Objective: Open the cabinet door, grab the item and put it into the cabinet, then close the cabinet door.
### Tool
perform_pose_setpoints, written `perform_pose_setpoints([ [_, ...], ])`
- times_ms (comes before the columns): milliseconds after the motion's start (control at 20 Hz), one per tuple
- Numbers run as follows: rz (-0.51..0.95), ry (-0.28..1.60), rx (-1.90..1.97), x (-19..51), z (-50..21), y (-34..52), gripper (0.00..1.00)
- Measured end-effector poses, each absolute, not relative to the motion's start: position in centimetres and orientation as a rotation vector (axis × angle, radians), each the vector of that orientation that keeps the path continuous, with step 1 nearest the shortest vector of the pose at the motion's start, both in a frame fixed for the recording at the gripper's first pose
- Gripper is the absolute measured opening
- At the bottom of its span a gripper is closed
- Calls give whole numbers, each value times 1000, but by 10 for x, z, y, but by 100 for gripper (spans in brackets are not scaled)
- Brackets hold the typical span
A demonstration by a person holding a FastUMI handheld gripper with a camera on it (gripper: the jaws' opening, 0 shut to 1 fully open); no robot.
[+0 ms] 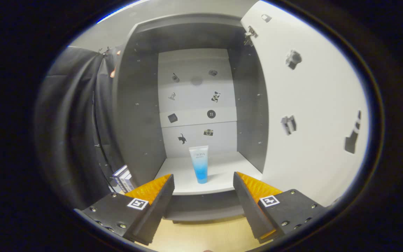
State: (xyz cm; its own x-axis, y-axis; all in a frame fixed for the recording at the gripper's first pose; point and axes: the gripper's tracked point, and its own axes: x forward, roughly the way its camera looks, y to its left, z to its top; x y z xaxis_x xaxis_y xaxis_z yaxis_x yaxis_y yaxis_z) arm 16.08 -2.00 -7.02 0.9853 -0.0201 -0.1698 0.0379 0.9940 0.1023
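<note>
The gripper [203, 183] has its fingers spread wide apart with nothing between them, pointing into the cabinet [142, 105] from just outside its front edge. Just ahead of the fingers, in line with the gap between them, a tube [198, 164] stands on its cap on the bottom shelf [222, 175], upright, near the shelf's front, apart from both side walls and the back panel. The door [310, 105] is swung fully open to the right. The tube looks like a light, soft plastic squeeze tube, clear at the top and blue toward the cap; its skin is probably smooth and a little slippery, and the body would likely give under pressure. Standing on a narrow cap it seems easy to topple with a nudge. If it needs holding, the best place is likely the lower body just above the cap, where it is stiffest, squeezed gently. Since it already sits inside, the step left appears to be closing the door, with the fingers kept clear of the tube
</note>
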Motion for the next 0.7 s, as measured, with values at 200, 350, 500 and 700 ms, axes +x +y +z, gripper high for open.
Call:
perform_pose_setpoints([
  [200,-78,155,78,84,-58,-49,100],
  [350,-114,160,86,30,-50,-77,100],
  [500,-160,160,96,-19,-41,-111,100],
  [700,-225,136,154,-71,-33,-169,100],
])
